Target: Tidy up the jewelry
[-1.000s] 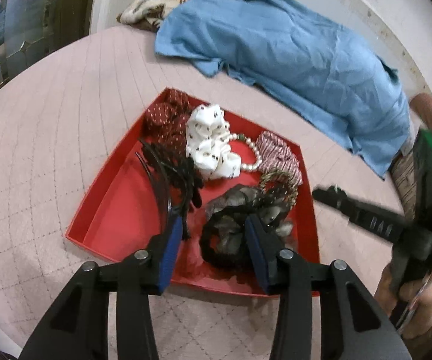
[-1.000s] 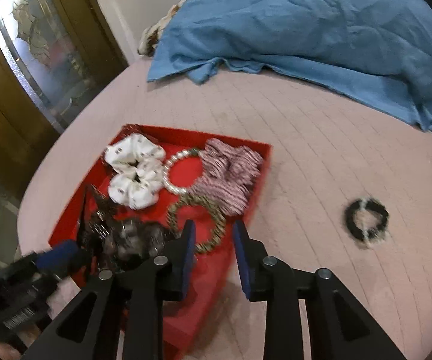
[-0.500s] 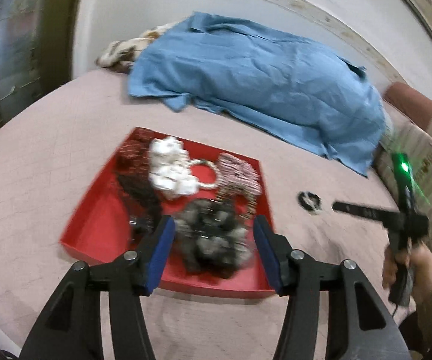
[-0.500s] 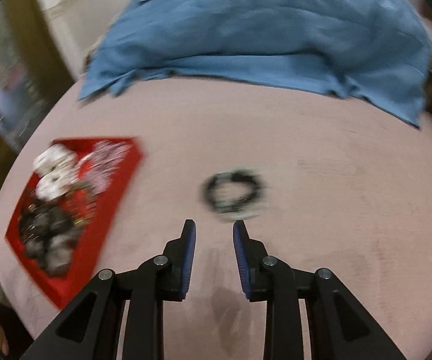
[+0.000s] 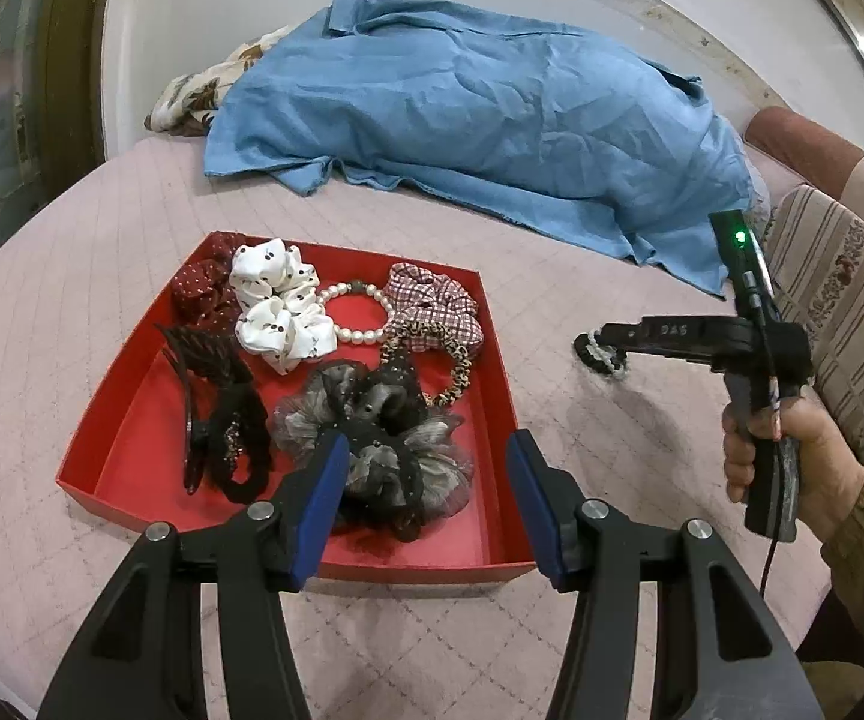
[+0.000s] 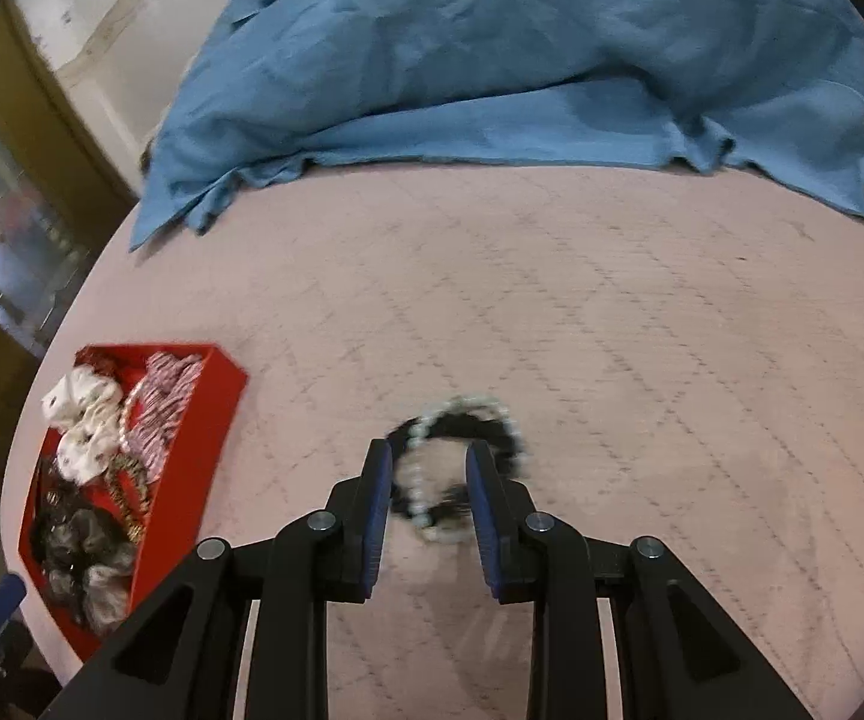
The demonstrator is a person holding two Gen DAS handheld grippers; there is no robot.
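We held the left gripper at the bottom of the frame, its blue pads apart over the near edge of the red tray, nothing clamped between them. Just beyond lay a grey-black tulle scrunchie; a white spotted scrunchie and pearl bracelet sat farther back. At right, our right gripper reached a black beaded bracelet on the pink quilt.

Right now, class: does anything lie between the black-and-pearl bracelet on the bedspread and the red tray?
Nothing visible does. The bracelet lies between the right hand-held gripper's open fingers, and only bare bedspread separates it from the tray's near wall.
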